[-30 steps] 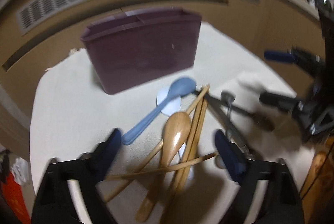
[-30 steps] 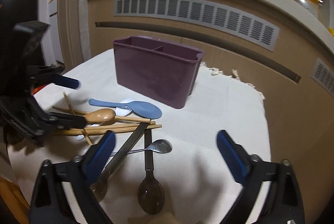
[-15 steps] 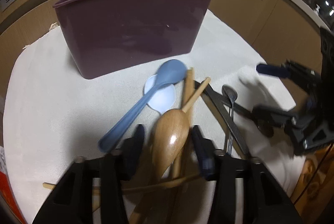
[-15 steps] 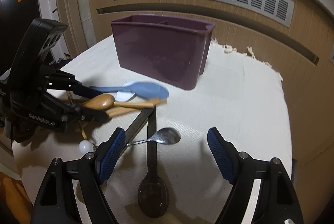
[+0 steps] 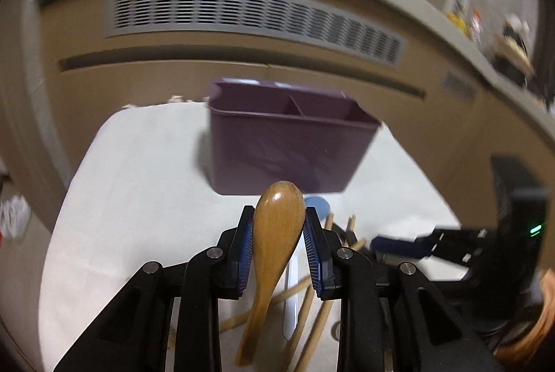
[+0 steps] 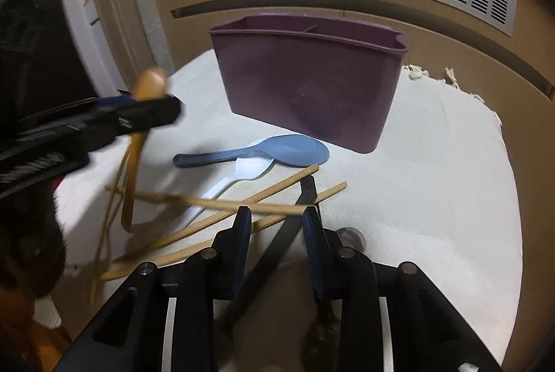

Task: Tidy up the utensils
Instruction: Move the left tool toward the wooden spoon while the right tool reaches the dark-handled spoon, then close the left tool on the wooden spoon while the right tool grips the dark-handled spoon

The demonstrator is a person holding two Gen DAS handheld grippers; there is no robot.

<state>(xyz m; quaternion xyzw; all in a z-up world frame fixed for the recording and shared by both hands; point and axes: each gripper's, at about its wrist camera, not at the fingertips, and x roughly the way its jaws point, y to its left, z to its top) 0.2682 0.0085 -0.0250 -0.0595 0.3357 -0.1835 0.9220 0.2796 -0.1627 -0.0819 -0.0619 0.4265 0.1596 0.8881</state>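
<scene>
My left claw [image 5: 276,235] grips the bowl of a smooth wooden spoon [image 5: 274,243], mid-frame below the two-compartment purple plastic caddy [image 5: 288,150]. My right claw [image 6: 276,228] is narrowed around black utensil handles [image 6: 277,247] at bottom centre; I cannot tell whether it pinches them. I see no readable writing.

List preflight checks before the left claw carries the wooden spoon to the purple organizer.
1. Left claw grip on wooden spoon: ok, pads clamp the bowl from both sides.
2. Spoon handle free of the chopsticks: cannot tell, it hangs down close to the pile.
3. Purple organizer upright, top open: ok, both compartments show no contents in what is visible.
4. Right claw out of the path: ok, it sits low over the pile.
5. Right claw's hold on the black handle: cannot tell, it straddles the handle, contact not visible.
</scene>
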